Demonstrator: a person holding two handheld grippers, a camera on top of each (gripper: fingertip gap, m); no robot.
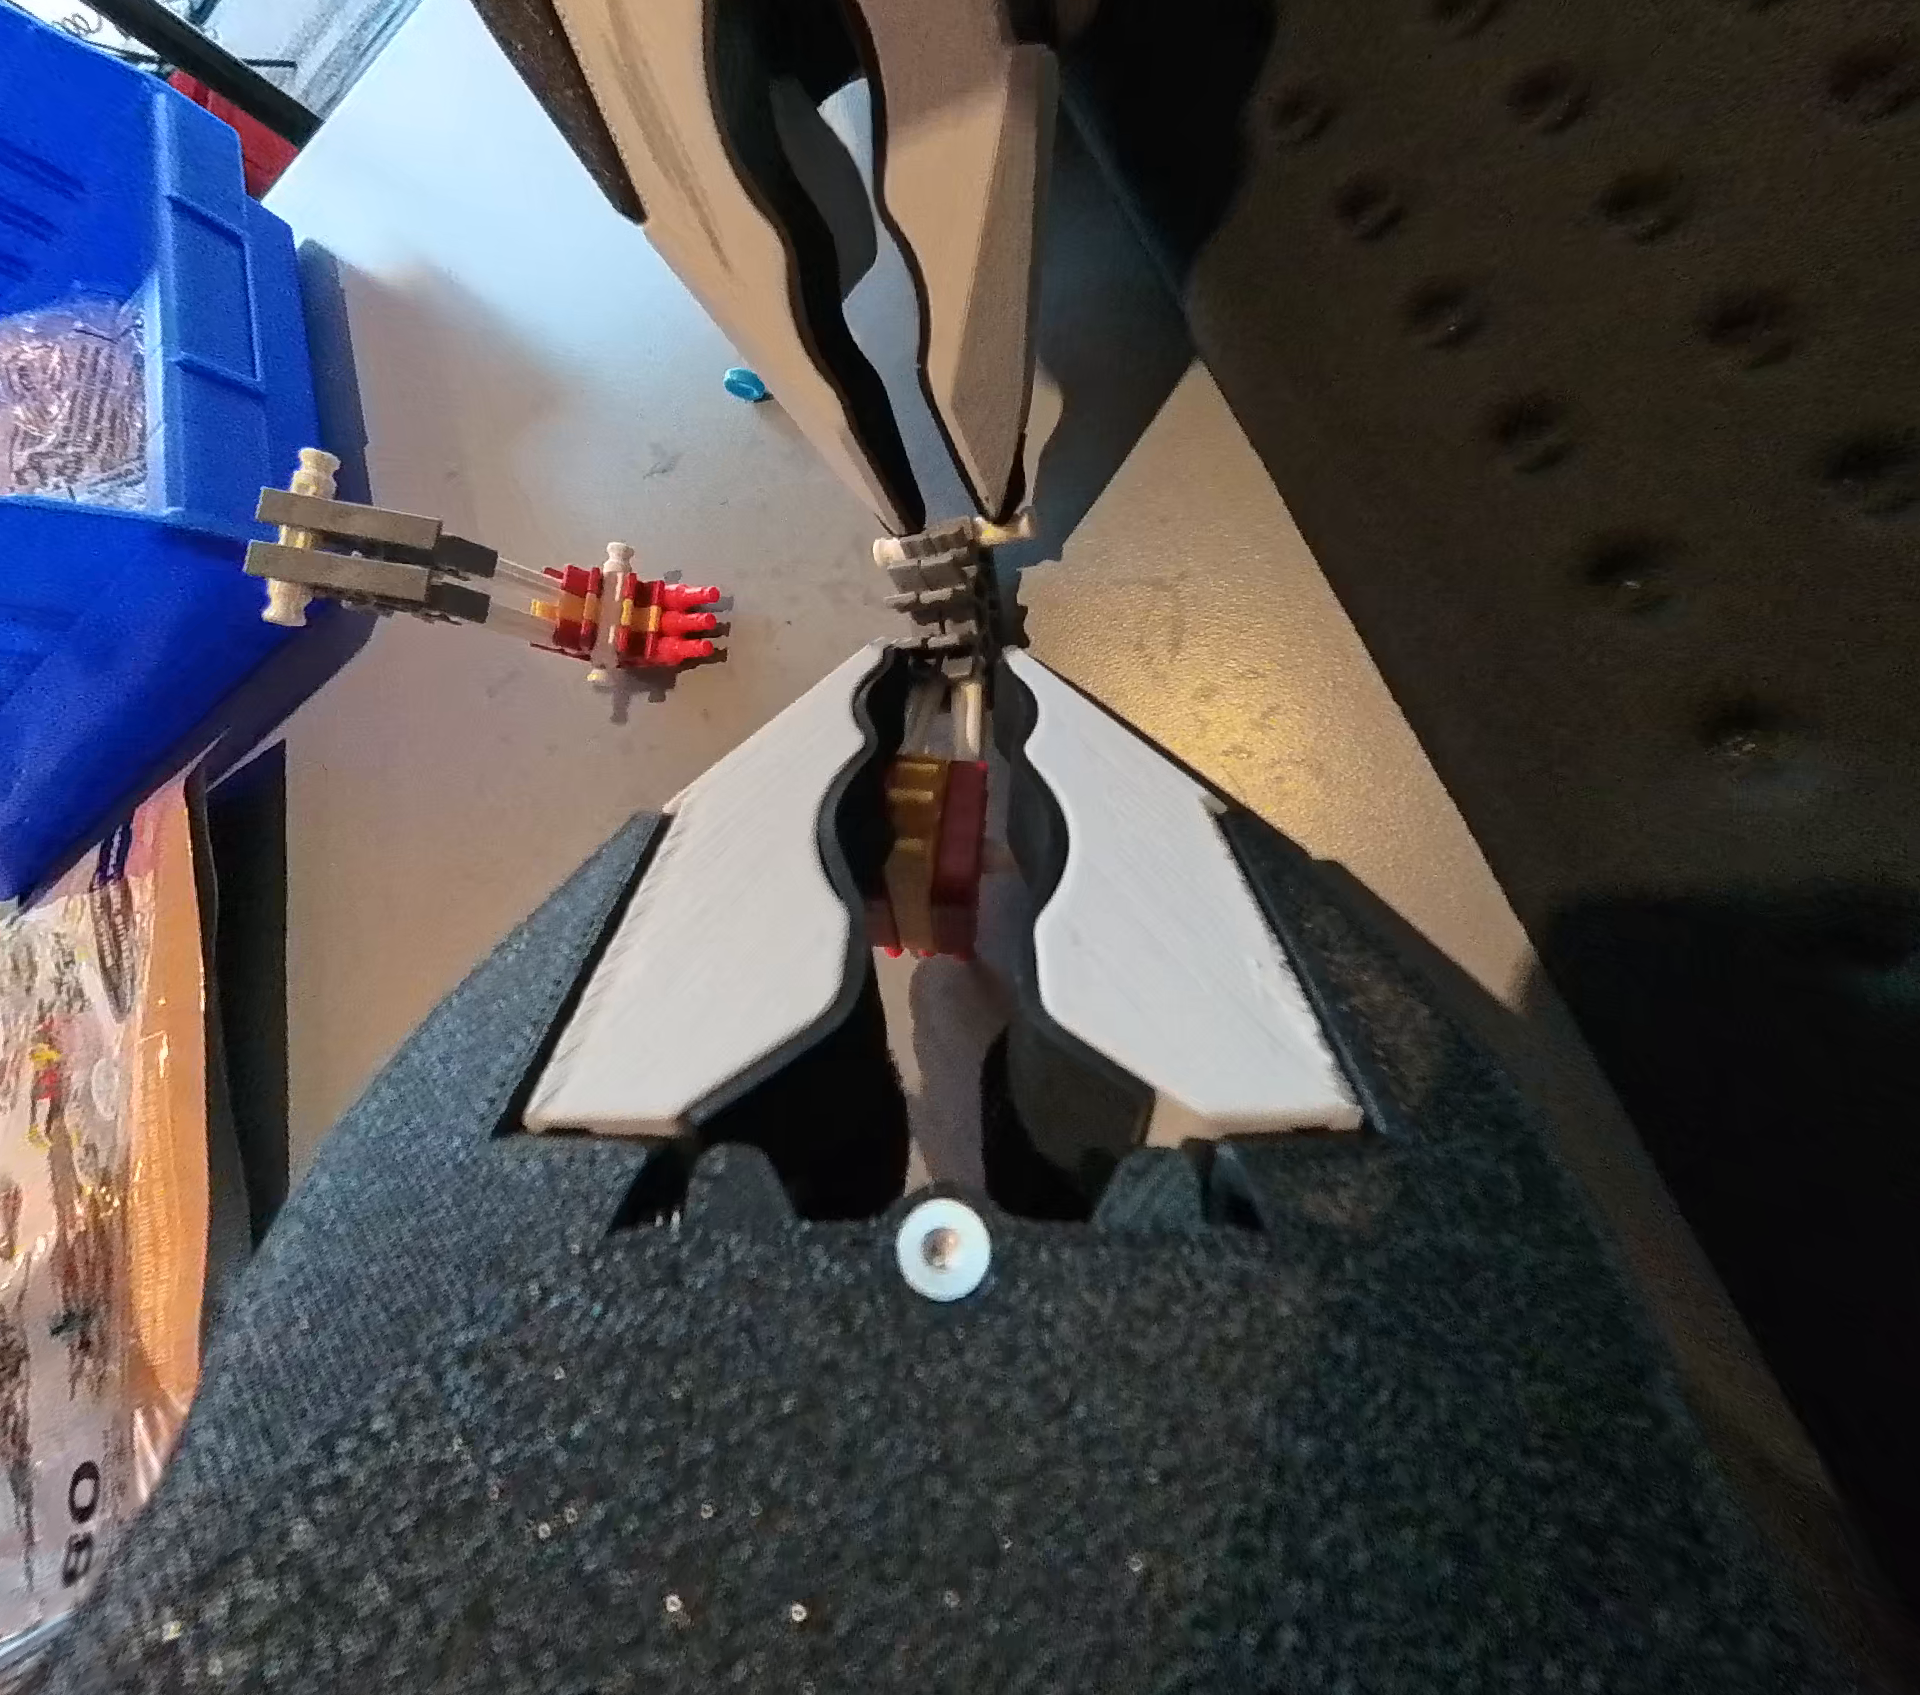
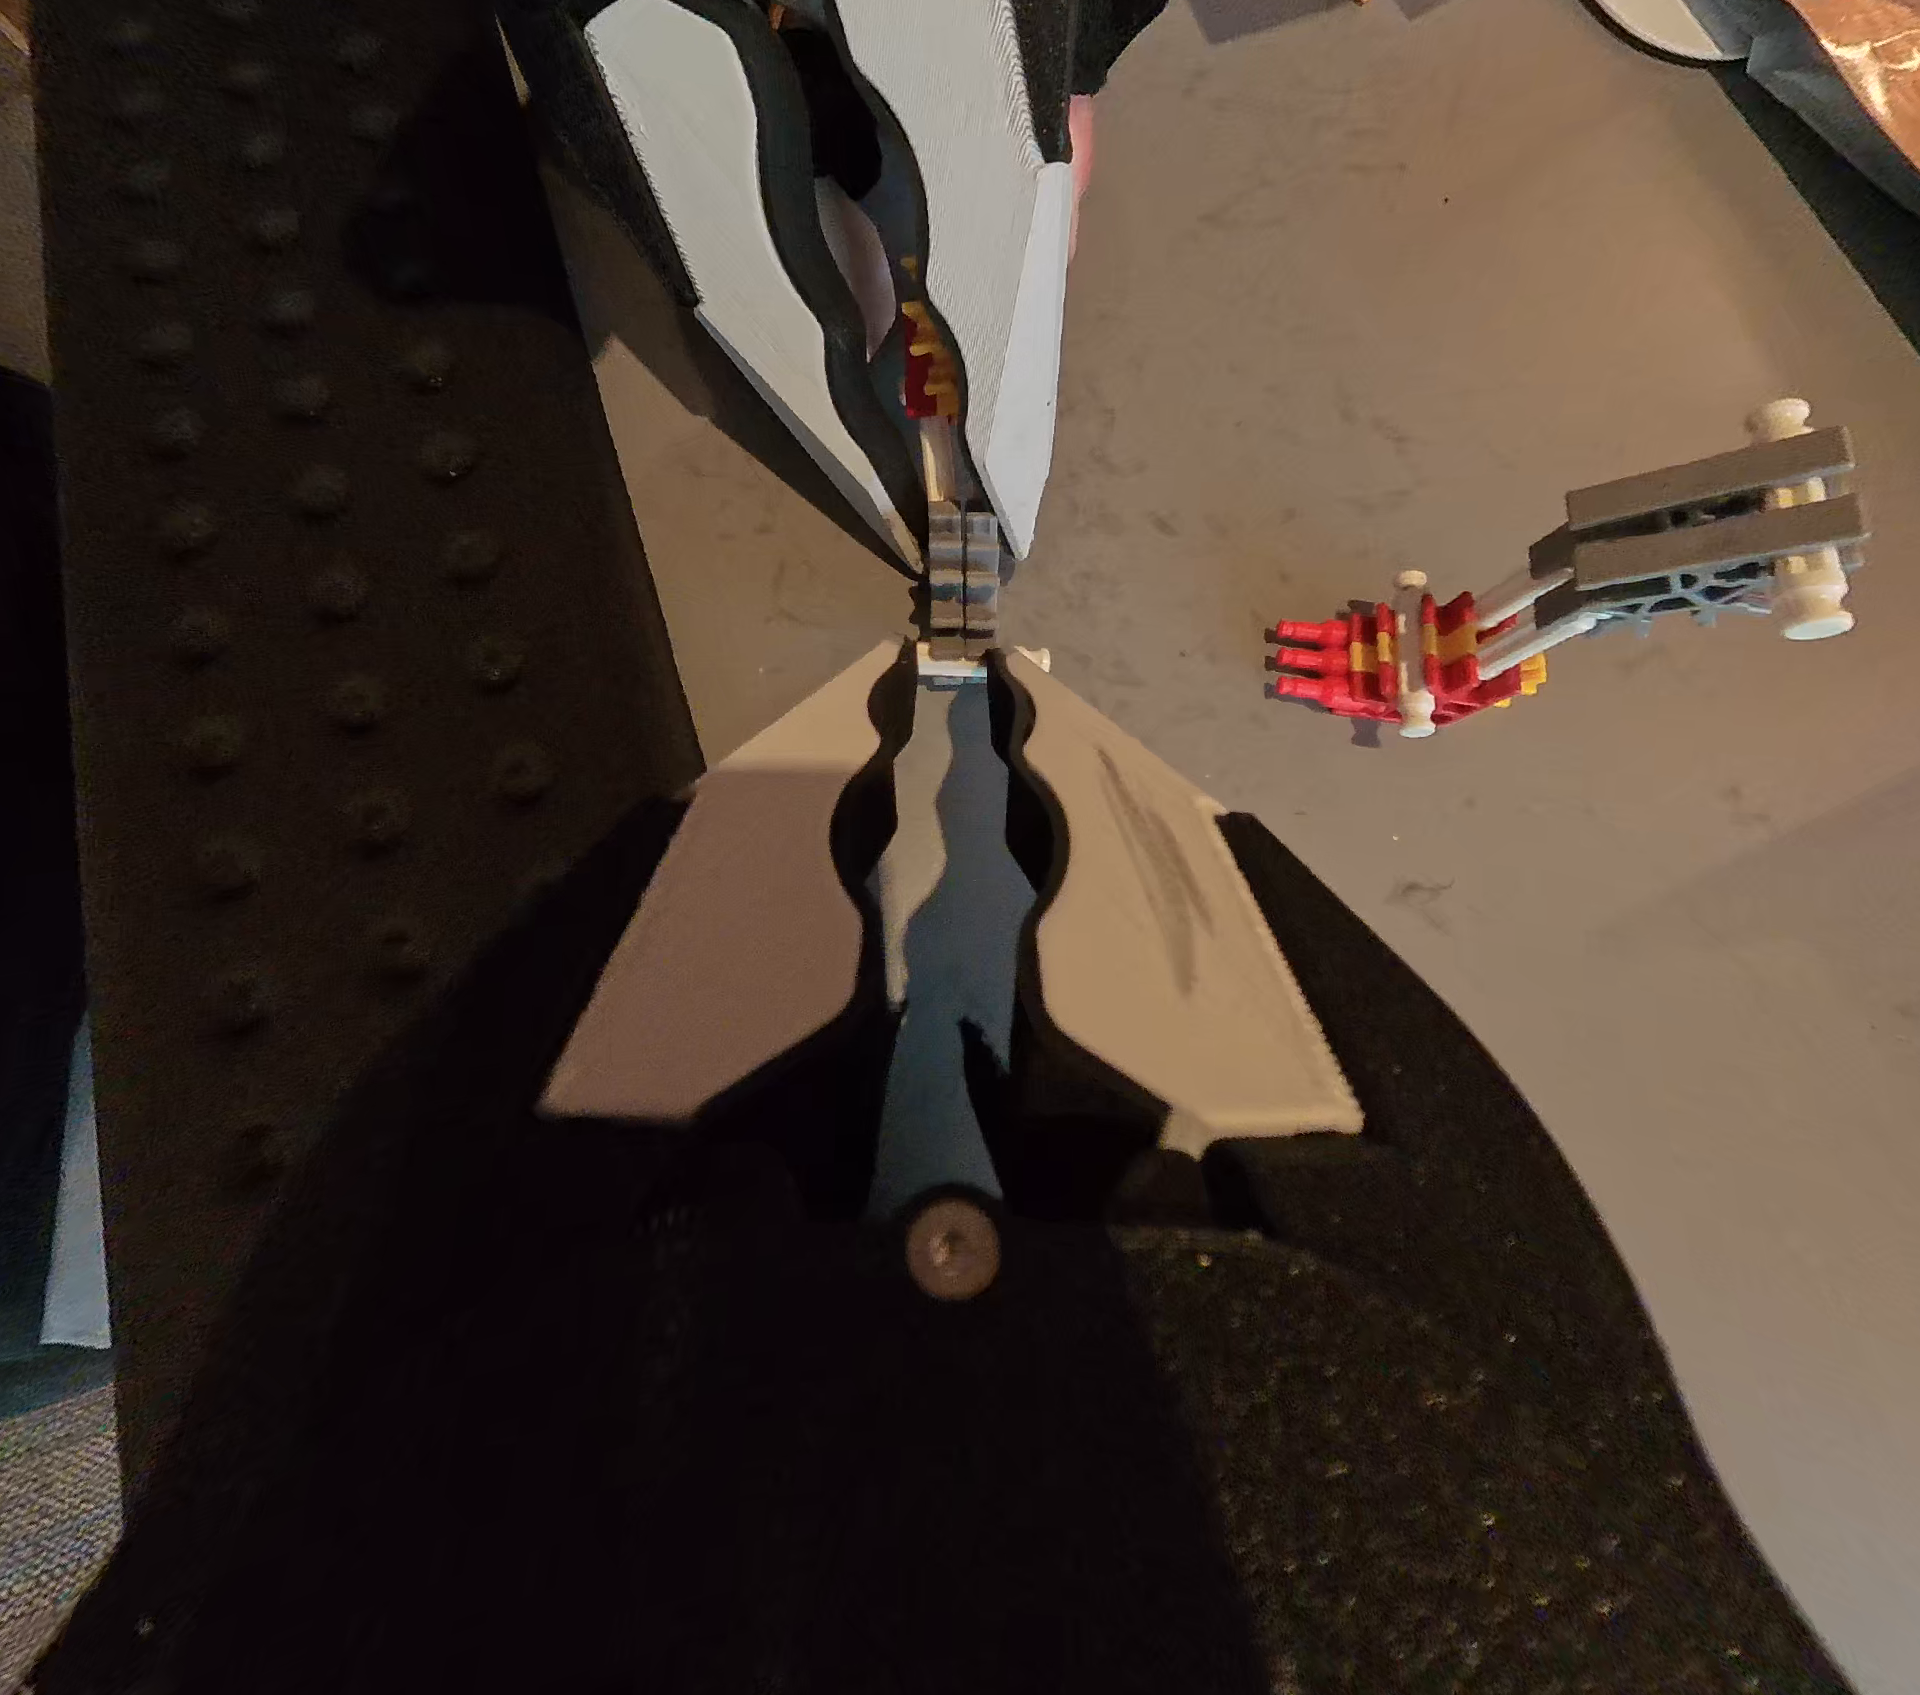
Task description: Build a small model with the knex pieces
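Both grippers met tip to tip over a scuffed grey tabletop (image 2: 1299, 357), the left gripper (image 1: 940, 658) and right gripper (image 2: 951, 658) each pinched closed on one grey-and-red toy brick assembly (image 1: 940, 596). A matching assembly (image 2: 1558, 617) lay centre-right, dimpled black mat (image 2: 312, 398) at left, blue plastic bin (image 1: 125, 398) at left.

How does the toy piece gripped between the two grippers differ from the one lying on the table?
The gripped piece hangs clear of the table, clamped between the left gripper and right gripper; the loose piece lies flat, untouched. The gripped piece is mostly hidden; the loose piece shows fully. Both combine grey, white, red and yellow parts.
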